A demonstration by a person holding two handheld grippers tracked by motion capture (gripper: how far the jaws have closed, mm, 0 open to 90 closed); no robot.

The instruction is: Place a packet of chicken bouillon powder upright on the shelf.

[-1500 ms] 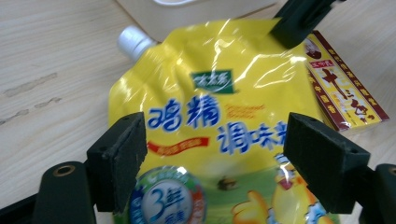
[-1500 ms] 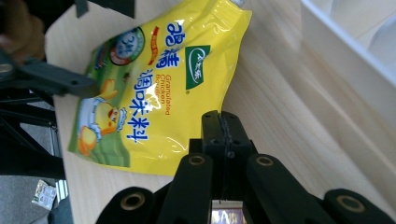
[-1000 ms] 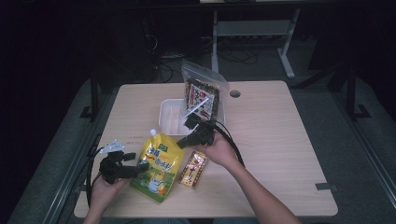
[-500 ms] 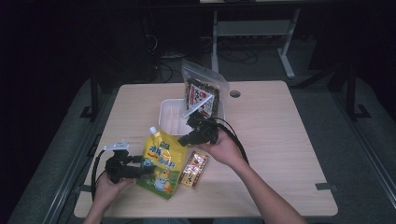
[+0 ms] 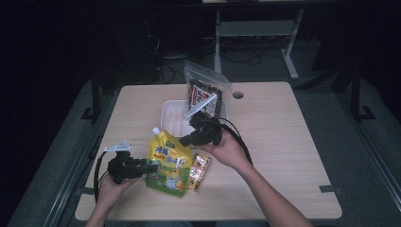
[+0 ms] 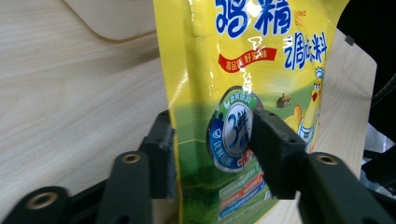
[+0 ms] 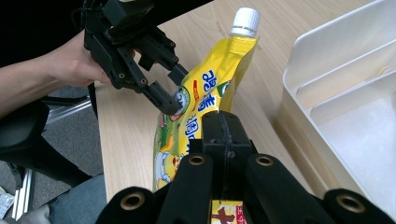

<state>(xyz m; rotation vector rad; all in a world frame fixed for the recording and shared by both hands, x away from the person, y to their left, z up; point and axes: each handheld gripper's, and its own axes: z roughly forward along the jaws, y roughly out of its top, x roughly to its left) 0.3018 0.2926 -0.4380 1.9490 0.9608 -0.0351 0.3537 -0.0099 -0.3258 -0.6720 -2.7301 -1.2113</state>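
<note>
A yellow spouted pouch [image 5: 168, 158] with a white cap stands tilted on the wooden table [image 5: 283, 142], its print close up in the left gripper view [image 6: 243, 56]. My left gripper [image 5: 150, 167] is shut on the pouch's lower left side, one jaw on each face [image 6: 215, 144]. In the right gripper view the pouch [image 7: 205, 88] rises just beyond my right gripper [image 7: 219, 116], and the left gripper [image 7: 170, 88] clamps its far edge. My right gripper [image 5: 183, 140] has its jaws pressed together, tips at the pouch's upper right edge.
A white divided tray [image 5: 171, 113] [image 7: 345, 93] sits behind the pouch. A clear zip bag of dark snacks [image 5: 204, 92] leans at its far side. A small red and yellow packet [image 5: 199, 171] [image 7: 223, 215] lies right of the pouch, under my right hand.
My right gripper has slid left toward the pouch until its tips meet the pouch's edge. The left gripper has edged slightly right while holding the pouch.
</note>
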